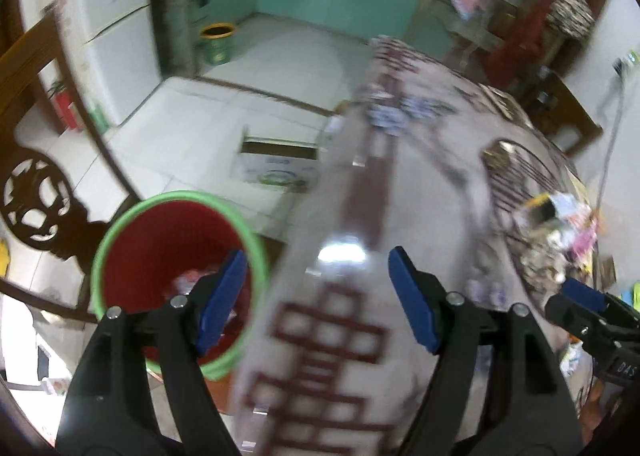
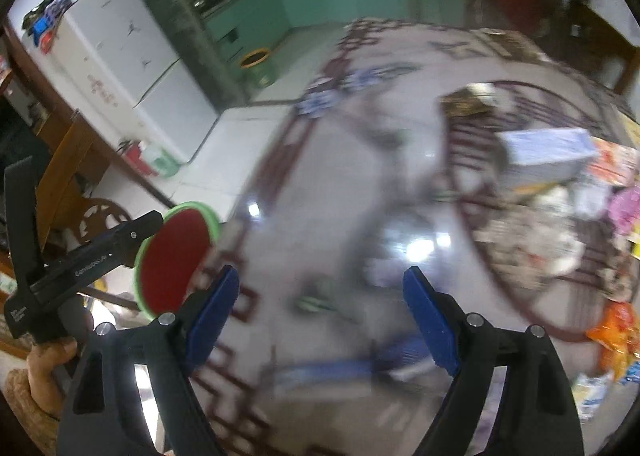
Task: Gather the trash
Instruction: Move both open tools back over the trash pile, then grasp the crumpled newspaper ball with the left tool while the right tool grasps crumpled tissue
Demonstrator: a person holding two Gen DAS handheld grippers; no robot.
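Two tools hang over a glossy round tabletop (image 1: pixel 348 216) printed with dark red lattice; both views are smeared by motion blur. The left tool (image 1: pixel 316 296) has its blue-padded fingers spread wide with nothing between them, straddling the tabletop's edge. Just beside that edge, lower down, stands a red wastebasket (image 1: pixel 172 256) with a green rim, some crumpled trash lying in its bottom. The right tool (image 2: pixel 320 320) is likewise spread wide and holds nothing. A heap of trash (image 2: pixel 560 224), wrappers, paper scraps and a pale box, lies on the tabletop's right side, ahead and right of it. An orange wrapper (image 2: pixel 612 332) lies nearer the edge.
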